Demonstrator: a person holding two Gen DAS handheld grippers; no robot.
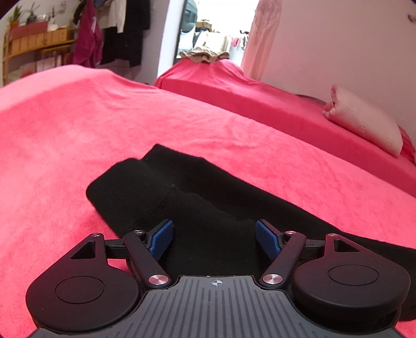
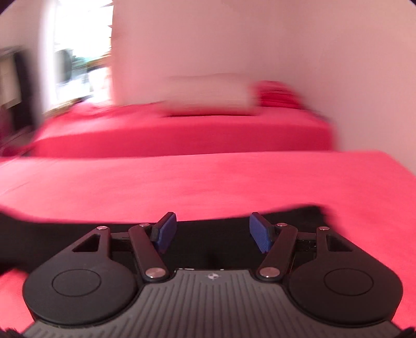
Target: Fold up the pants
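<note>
A red blanket (image 1: 78, 124) covers the surface ahead of the tongs. Beyond it stands a red-sheeted bed (image 1: 260, 104) with a pale pillow (image 1: 364, 119) against a white wall (image 1: 338, 39). Far left, clothes (image 1: 88, 41) hang beside wooden shelves (image 1: 33, 44); daylight floods a doorway (image 1: 215, 23).

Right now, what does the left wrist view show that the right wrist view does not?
Only the left wrist view shows the folded end of the black pants lying on the red blanket, a pale pillow, a wooden shelf and hanging clothes. It is sharp.

Only the right wrist view, which is blurred, shows a straight strip of the pants running across the frame under the right gripper.

Both show the red blanket, the pants, a bright doorway, and an open gripper with blue pads; the left gripper is above the pants.
</note>
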